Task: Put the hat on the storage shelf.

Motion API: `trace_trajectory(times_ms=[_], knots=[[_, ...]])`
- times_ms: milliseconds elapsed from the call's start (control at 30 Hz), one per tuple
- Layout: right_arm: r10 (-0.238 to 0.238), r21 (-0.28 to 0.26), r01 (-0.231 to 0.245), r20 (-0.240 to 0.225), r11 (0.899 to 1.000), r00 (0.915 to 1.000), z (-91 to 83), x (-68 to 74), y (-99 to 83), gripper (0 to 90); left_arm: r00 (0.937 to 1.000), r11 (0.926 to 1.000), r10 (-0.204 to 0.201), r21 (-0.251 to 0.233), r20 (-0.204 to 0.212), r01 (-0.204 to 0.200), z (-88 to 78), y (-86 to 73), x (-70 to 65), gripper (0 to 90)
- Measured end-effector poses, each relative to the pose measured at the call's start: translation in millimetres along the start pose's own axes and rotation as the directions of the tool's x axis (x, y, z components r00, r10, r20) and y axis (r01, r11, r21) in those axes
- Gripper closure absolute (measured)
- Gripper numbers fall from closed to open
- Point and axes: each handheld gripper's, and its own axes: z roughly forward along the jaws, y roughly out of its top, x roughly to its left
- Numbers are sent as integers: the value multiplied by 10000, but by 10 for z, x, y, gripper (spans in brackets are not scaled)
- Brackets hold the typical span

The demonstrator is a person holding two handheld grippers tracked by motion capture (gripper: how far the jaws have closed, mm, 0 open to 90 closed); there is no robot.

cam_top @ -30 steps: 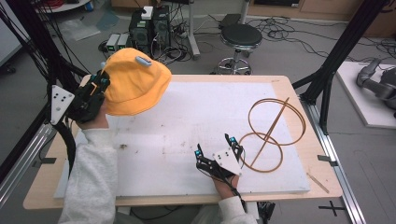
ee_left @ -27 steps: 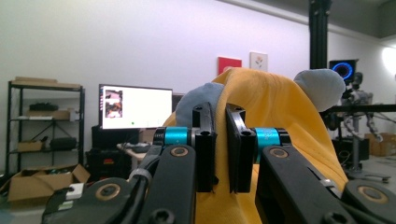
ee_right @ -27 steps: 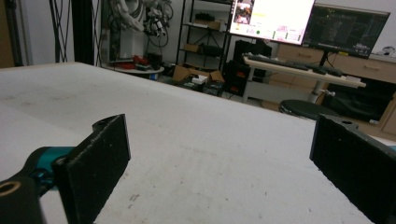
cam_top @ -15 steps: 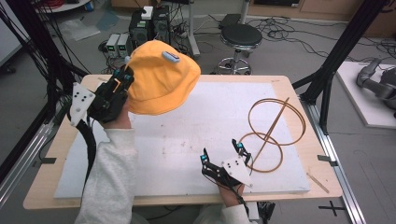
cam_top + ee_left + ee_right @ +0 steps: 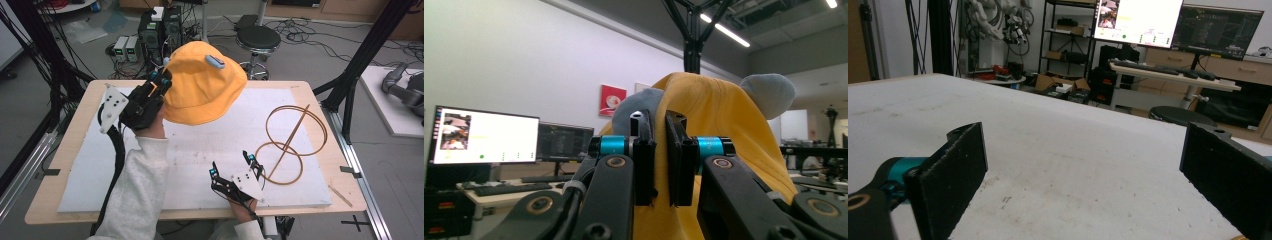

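Carrying yellow hat further right vs earlier, L gripper jaws clamped on it; R gripper jaws apart.

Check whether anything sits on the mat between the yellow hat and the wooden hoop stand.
Nothing visible does. The left tool holds the yellow hat raised; the white mat between it and the wooden hoop stand is bare.

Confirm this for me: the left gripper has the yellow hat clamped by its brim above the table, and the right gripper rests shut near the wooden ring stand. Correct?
Not quite. The right gripper is open: the right gripper view shows its jaws standing wide apart with bare white table between them. The rest holds: the left gripper is shut on the yellow hat, and the wooden ring stand lies beside the right gripper.
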Motion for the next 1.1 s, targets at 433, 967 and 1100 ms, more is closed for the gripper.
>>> trace_trajectory(times_ms=[433, 967, 1100], knots=[[6, 210, -9, 151, 9998, 9999, 13, -42, -50, 45, 9948, 9993, -368, -17, 947, 372, 330, -143, -395, 832], [175, 431, -207, 734, 9989, 9972, -106, -217, -82, 45, 9829, 9980, -627, 46, 1732, 629, 571, -235, -768, 831], [286, 519, -336, 947, 9981, 9951, -132, -276, -91, 45, 9780, 9967, -807, 65, 1925, 810, 624, -273, -848, 831]])
